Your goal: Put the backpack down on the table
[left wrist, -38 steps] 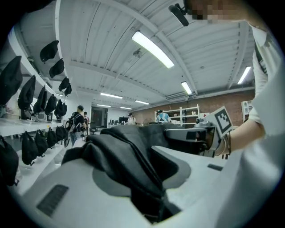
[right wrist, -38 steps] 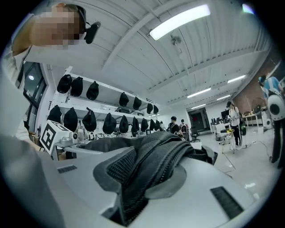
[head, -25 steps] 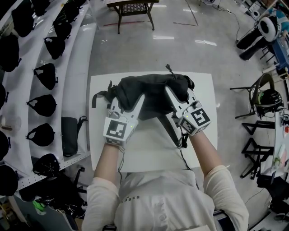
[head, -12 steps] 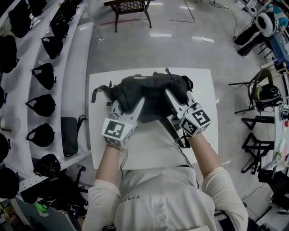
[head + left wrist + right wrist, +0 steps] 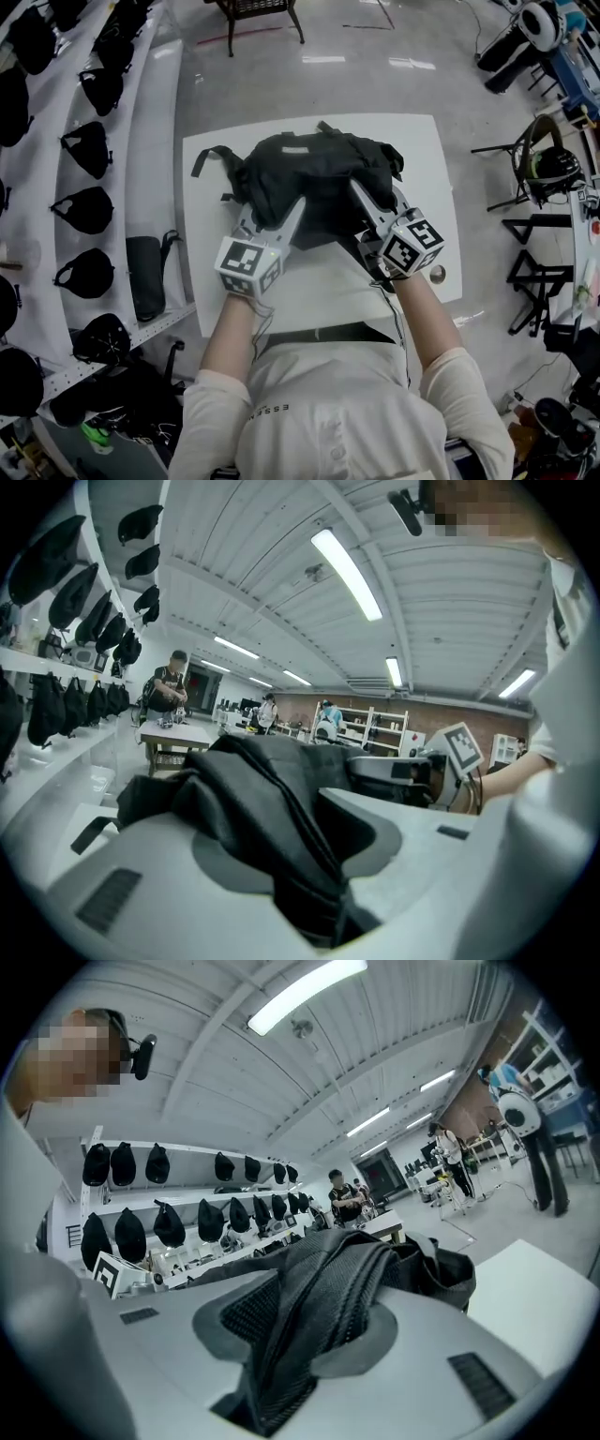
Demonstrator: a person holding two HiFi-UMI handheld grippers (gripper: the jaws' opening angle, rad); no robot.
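- The table [image 5: 422, 150] is a white, square top on a glossy grey floor [image 5: 375, 84] that mirrors the ceiling lights.
- The black backpack [image 5: 314, 178] lies slumped on the far half of the table. It seems to rest on the surface, though the head view does not show its underside. One strap [image 5: 211, 155] loops out toward the table's left edge.
- The left gripper [image 5: 275, 208] reaches in from the near side. Its jaws stand at a middling gap, closed on a thick fold of the backpack's dark fabric.
- The right gripper [image 5: 380, 202] comes in beside it at the backpack's right side. Its jaws have just been opening, yet a bunched mesh part of the backpack fills the gap and looks pinched between the pads.
- The near half of the table is bare white, with the person's pale sleeves [image 5: 450, 375] over its front edge.
- White shelving [image 5: 159, 141] runs along the left of the room, lined with rows of black caps [image 5: 84, 148]. A dark bag [image 5: 143, 277] sits on a lower shelf just beside the table.
- A dark-framed bench [image 5: 258, 11] stands beyond the table, and black stands [image 5: 534, 281] with gear crowd the right side.
- The left gripper view shows a ribbed white ceiling with strip lights [image 5: 347, 574] and a seated person [image 5: 169, 682] at a far table.
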